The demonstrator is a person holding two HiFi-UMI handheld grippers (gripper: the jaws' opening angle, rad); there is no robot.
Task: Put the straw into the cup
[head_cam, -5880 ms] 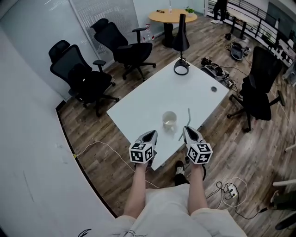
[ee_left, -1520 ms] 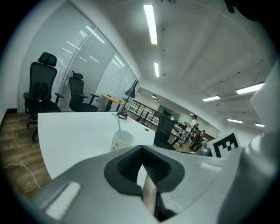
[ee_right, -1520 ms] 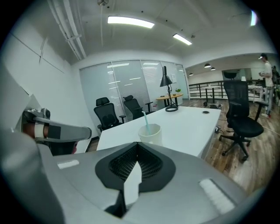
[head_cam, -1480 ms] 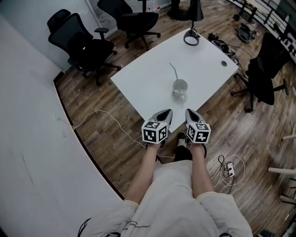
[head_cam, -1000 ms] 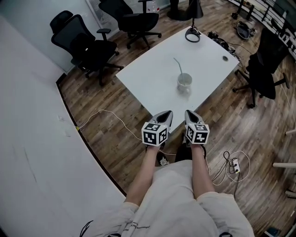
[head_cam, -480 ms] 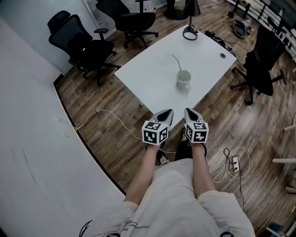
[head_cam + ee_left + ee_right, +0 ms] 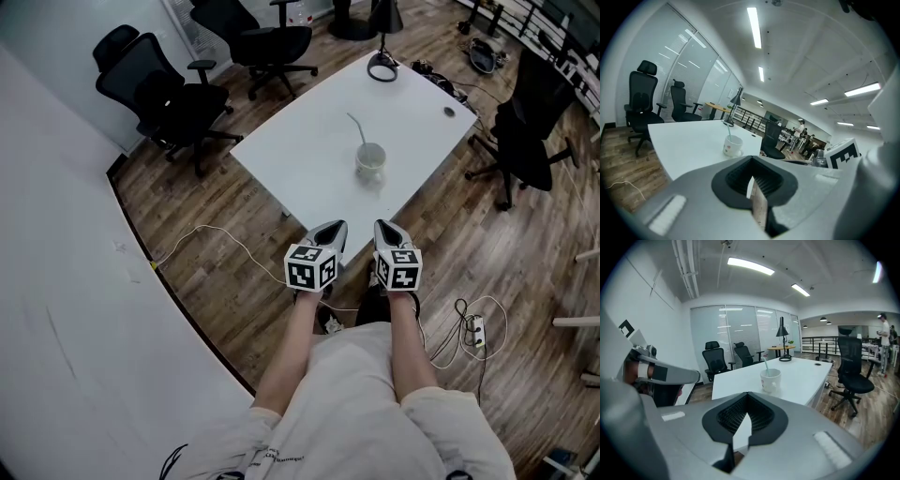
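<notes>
A white cup (image 7: 370, 158) stands on the white table (image 7: 300, 155) with the pale green straw (image 7: 355, 127) upright inside it, leaning toward the far left. I see the same cup (image 7: 732, 146) and straw (image 7: 728, 131) in the left gripper view, and the cup (image 7: 770, 379) and straw (image 7: 766, 364) in the right gripper view. Both grippers are held off the table, close to the person's body. The left gripper (image 7: 336, 228) is shut and holds nothing. The right gripper (image 7: 382, 227) is also shut and holds nothing.
Black office chairs (image 7: 155, 89) stand beyond the table's left side, and another chair (image 7: 527, 141) at its right. A black desk lamp (image 7: 381, 56) sits at the table's far end. A power strip with cables (image 7: 472, 328) and a white cable (image 7: 202, 239) lie on the wooden floor.
The straw lay on the table beside the cup earlier; now it stands in the cup. The person and both grippers have backed away from the table edge. Almost nothing has moved in the last second.
</notes>
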